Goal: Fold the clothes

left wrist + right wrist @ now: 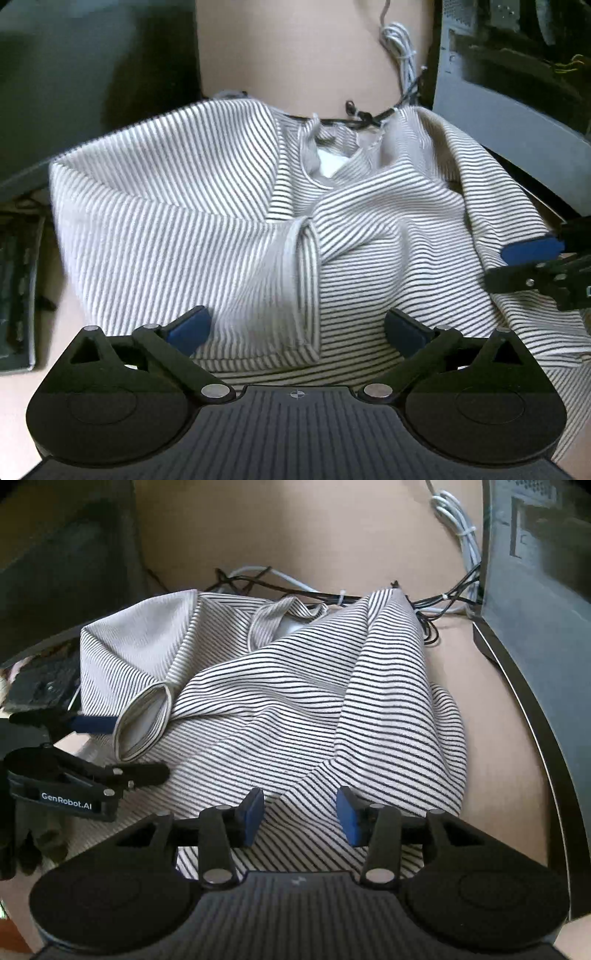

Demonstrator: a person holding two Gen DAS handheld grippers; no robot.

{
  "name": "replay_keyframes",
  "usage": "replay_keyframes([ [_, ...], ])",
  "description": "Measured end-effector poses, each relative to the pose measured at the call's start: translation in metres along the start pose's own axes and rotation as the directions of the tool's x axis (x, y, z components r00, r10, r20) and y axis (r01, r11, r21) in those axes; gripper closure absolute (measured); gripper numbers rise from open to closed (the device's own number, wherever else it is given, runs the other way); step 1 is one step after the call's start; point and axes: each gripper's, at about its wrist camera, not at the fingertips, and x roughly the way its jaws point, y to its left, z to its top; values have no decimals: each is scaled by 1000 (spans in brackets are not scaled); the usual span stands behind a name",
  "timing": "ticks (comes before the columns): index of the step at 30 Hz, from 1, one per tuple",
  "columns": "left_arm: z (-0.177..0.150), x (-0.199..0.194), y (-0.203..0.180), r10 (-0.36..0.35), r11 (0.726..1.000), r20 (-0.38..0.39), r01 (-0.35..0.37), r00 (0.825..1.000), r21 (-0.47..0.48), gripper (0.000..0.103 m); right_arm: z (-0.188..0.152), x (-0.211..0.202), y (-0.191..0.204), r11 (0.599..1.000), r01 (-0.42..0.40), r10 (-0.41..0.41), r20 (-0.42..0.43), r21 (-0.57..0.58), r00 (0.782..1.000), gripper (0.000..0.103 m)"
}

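On the tan tabletop (491,738) in front of you, the striped shirt (207,236) lies crumpled, one sleeve cuff (142,725) flopped open across its body and the neckline (325,162) bunched at the far side near a tangle of cables (280,587). Your left gripper (297,330) hovers low over the near hem with its blue pads (188,330) spread wide, holding nothing. Your right gripper (299,818) sits over the right-hand fold, its fingers parted with striped cloth between them but not pinched. Both tools probably hang at the near edge because that is where you can seize the hem and draw the fabric flat. Folding looks barely begun: the sleeve needs straightening first, and the cables behind could snag the collar.
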Motion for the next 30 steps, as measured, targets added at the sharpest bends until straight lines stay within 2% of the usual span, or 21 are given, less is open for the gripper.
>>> replay_keyframes([
  [3, -10, -9, -6, 14, 1000, -14, -14, 1000, 19, 0, 3, -2, -5, 999, -41, 41, -20, -1, 999, 60],
  [9, -44, -44, -17, 0, 1000, -33, 1, 999, 15, 0, -13, -16, 1, 993, -113, 110, -79, -33, 991, 60],
  [14, -51, -63, -15, -59, 998, -61, 60, 996, 13, 0, -18, -17, 4, 992, -122, 120, -92, -18, 989, 60],
  [15, -43, -65, -8, -83, 996, -60, 82, 995, -27, 0, -15, -14, 3, 993, -117, 116, -91, -11, 989, 60],
  [18, -22, -79, 18, -60, 993, 40, 64, 997, -102, 0, -18, -14, 8, 996, -94, 94, -82, -1, 992, 58],
  [21, 8, -89, 41, 12, 995, 163, 5, 987, -103, 0, -20, -15, 13, 996, -86, 86, -73, -2, 994, 51],
  [25, 22, -64, 35, 4, 1000, 127, -1, 992, -22, 0, -24, -16, 19, 997, -73, 73, -59, -12, 996, 45],
  [30, 40, -33, 28, -3, 997, 76, -3, 997, 82, 0, -30, -22, 23, 998, -62, 61, -51, -27, 997, 44],
])
